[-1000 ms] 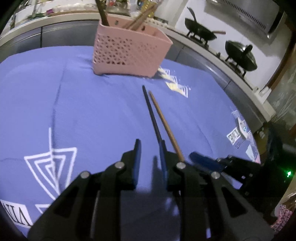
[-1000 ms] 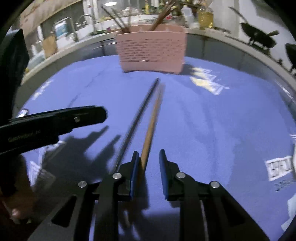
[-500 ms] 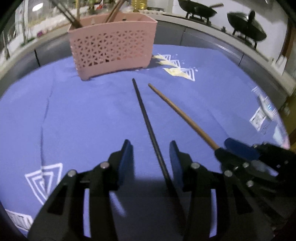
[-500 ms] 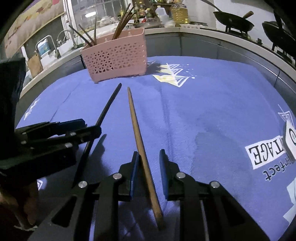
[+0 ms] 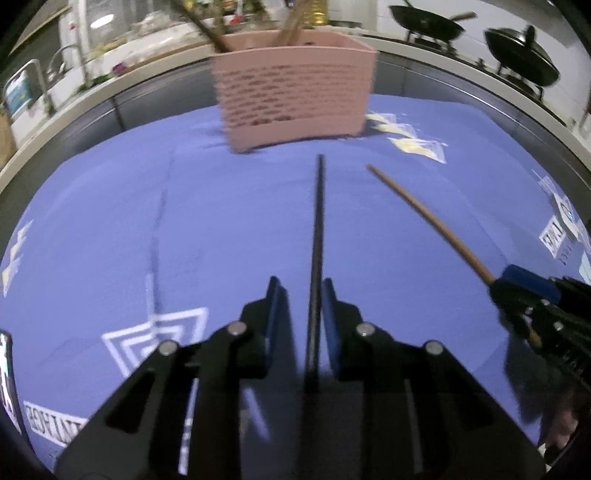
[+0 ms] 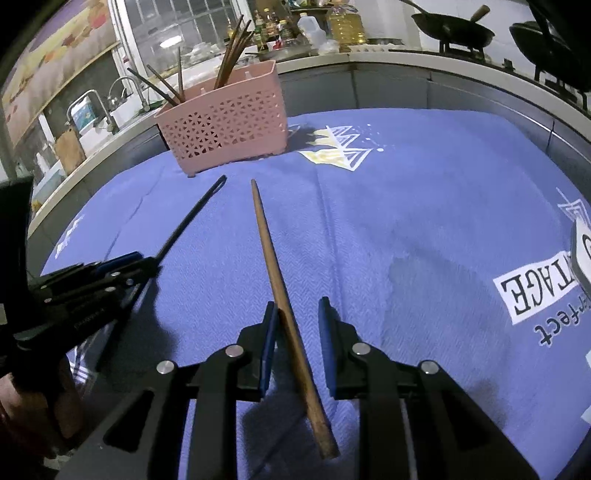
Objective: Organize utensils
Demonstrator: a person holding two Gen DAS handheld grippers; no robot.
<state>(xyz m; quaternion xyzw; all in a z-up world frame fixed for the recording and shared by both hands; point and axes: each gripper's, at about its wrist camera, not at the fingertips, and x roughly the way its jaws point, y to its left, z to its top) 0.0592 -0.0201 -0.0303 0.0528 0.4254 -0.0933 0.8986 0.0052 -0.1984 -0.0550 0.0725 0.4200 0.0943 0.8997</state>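
Blue printed cloth (image 6: 424,206) over counter, woks (image 5: 424,22) behind; left gripper (image 5: 297,295) closing around black chopstick (image 5: 318,229)

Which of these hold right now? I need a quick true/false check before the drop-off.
1. The basket holds chopsticks. True.
2. The black chopstick touches the basket with its tip. False: bare cloth shows between them.
3. The brown chopstick runs between the fingers of the right tool. True.
4. The black and brown chopsticks cross each other. False: they lie apart, without touching.
5. The cloth is red. False: it is blue.
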